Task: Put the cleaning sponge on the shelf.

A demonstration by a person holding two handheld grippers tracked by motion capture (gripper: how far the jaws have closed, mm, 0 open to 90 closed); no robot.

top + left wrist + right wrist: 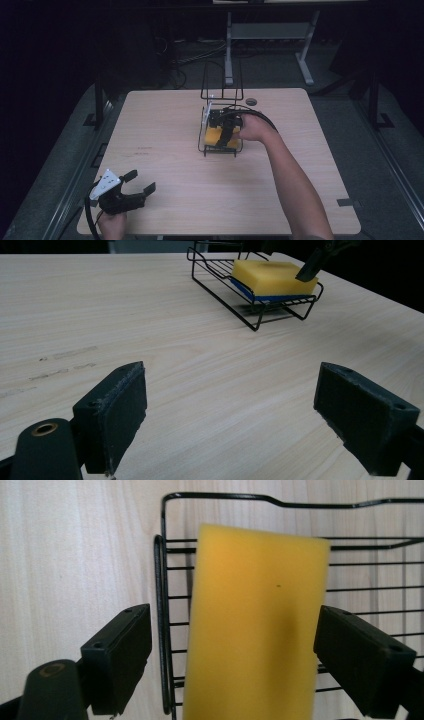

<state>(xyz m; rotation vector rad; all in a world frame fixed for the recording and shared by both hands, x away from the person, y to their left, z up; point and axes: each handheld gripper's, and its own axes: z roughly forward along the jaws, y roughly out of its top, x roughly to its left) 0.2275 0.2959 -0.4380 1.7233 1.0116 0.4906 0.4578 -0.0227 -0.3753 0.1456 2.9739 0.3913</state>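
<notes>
Nearest the person, the left hand (112, 225) sits at the near left corner of the table (165, 165), well apart from the wire rack (220, 127). It holds the left gripper (137, 182) low over the wood, aimed toward the rack, with its grey plate on top and a cable looping down past the table edge. Its jaws stand wide apart with nothing between them; in the left gripper view the pads (117, 415) frame bare tabletop.

Farther in, the right forearm (295, 185) reaches from the near right edge diagonally toward the rack, and the right hand (257, 127) is bent over the rack's right side. The right gripper (225, 135) points down into the rack.

The table is pale wood grain with a few faint dark marks to the left of the rack. Its surround is dim: dark floor, cables and the legs of a grey stand beyond the rack.

The rack is black wire with a tall looped back on its far side. In it lies a yellow sponge (255, 630), whose blue underside (252, 292) shows in the left gripper view. In the right gripper view the sponge lies between the wide-spread jaws; the right pad (362, 660) is at the sponge's edge, the left pad (120, 655) is clear of it, outside the rack's rim wire. Whether the right pad touches the sponge I cannot tell.
</notes>
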